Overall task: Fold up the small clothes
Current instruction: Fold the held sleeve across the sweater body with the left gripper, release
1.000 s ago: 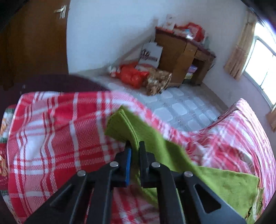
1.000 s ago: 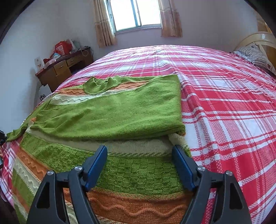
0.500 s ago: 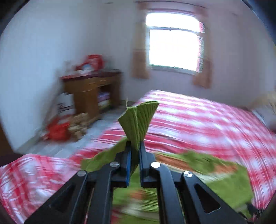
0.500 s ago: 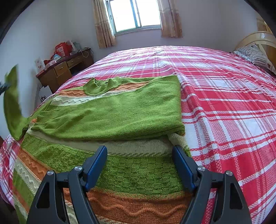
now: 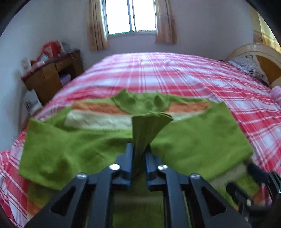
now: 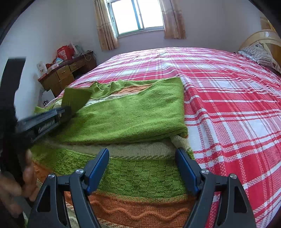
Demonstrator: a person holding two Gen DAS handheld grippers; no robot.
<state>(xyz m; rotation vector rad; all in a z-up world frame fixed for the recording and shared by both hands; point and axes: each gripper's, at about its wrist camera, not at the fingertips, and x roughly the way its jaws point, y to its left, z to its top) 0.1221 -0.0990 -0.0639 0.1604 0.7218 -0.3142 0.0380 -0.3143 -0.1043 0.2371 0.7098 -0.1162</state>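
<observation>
White lettering runs along the side of the left tool point(image 6: 67, 112), seen left of the right tool point(image 6: 142, 168), but it is too blurred to read. The boxes on the far desk point(image 6: 65, 73) carry no legible print.

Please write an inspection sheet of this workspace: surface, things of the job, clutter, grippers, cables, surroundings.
Surface: bed with red plaid sheet, flat.
Job's things: green striped sweater spread on the bed, right sleeve folded across the body; left sleeve cuff lifted above it.
Clutter: nothing seen on the sheet near the sweater.
Grippers: left gripper jaws shut on the cuff; right gripper jaws open, over the hem.
Cables: nothing seen.
Surroundings: wooden desk with boxes, curtained window, striped pillow.
</observation>
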